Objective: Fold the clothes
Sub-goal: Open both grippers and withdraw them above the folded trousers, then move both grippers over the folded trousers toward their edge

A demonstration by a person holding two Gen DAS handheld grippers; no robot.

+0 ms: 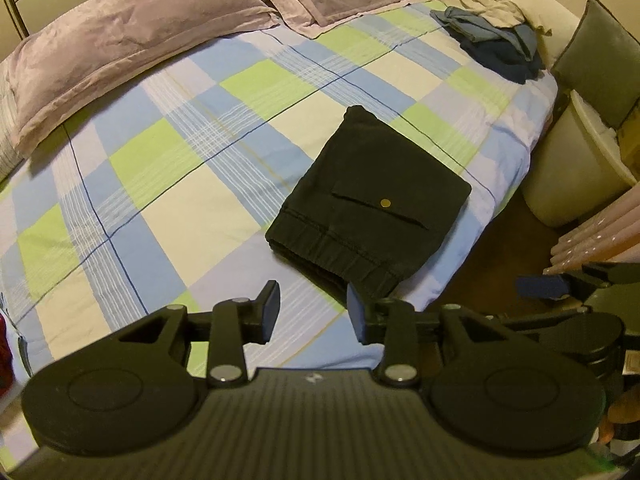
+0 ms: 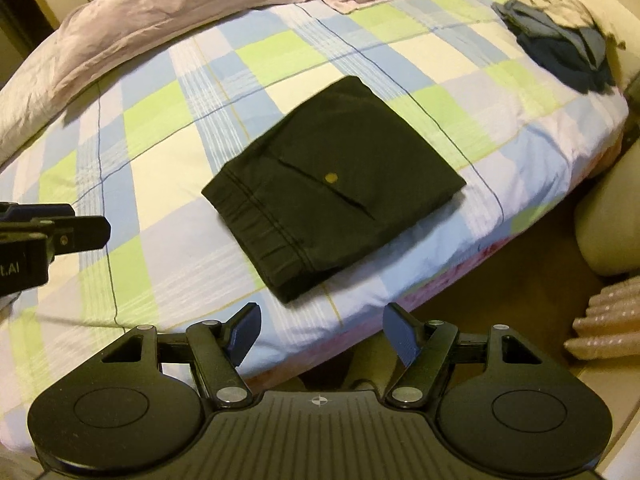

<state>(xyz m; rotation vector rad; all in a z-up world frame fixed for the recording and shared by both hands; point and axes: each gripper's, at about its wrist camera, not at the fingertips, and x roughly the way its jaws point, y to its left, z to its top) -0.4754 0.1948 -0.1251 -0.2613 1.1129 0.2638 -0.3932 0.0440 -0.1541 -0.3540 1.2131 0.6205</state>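
Our dark pants are folded

The dark pants (image 1: 370,208) lie flat near the bed's (image 1: 168,184) front edge. Our left gripper (image 1: 313,312) and right gripper (image 2: 322,334) hang above, wide apart and empty, because we need nothing now.

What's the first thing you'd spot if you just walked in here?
The folded black trousers, brass snap showing, lie flat near the foot of the bed on a bright blue, green and cream checked sheet. Behind them, mauve pillows line the headboard end, and a rumpled pile of blue clothes waits at the far right corner.
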